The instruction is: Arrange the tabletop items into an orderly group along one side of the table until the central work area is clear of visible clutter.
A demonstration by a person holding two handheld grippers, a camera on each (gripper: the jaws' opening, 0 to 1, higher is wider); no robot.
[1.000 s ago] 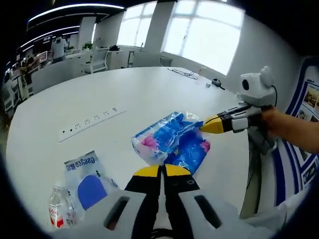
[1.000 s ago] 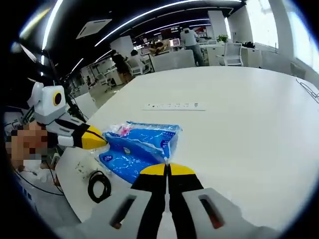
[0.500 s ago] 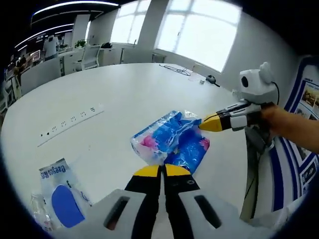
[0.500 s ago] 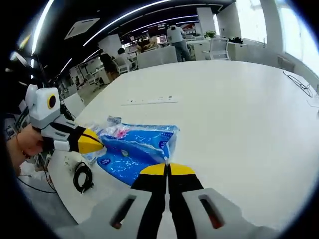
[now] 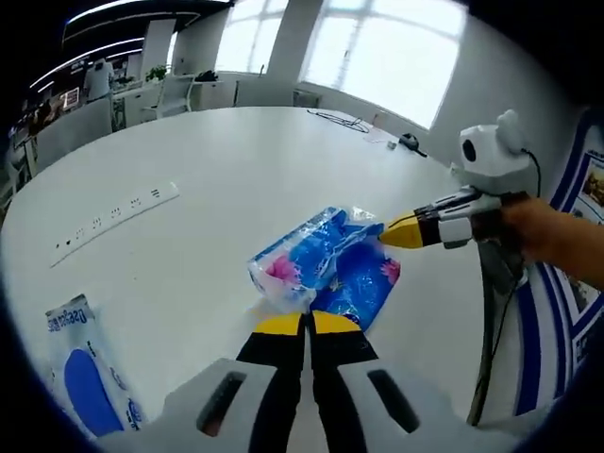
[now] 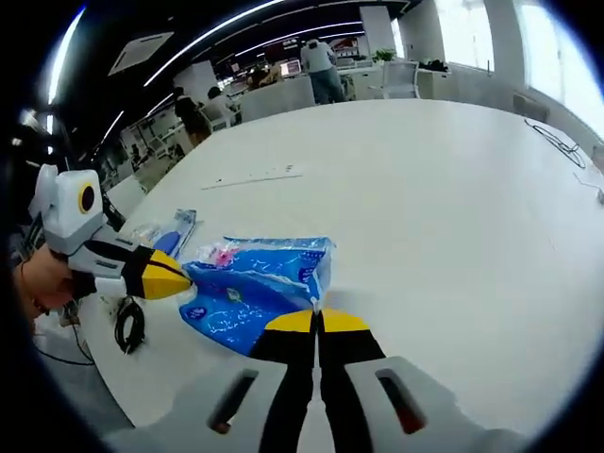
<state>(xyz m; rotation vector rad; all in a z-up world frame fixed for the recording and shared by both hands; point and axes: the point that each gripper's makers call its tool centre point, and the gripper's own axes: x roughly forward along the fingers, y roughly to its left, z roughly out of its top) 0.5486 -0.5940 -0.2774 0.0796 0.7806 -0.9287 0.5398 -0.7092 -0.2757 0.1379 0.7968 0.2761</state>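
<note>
Both of my tongs, left gripper (image 5: 304, 324) and right gripper (image 6: 318, 321), are pinching the blue tissue pack (image 5: 326, 264) from opposite ends (jaws pressed shut), and it is lying longways between them near the table (image 5: 236, 160) edge.

You see a blue pack (image 5: 326, 269) wrapped in glossy, crinkled plastic film that catches the light. It lies on a smooth, matt white table (image 5: 236, 170). Your grippers' yellow tips (image 5: 308, 324) look like matt plastic.
</note>
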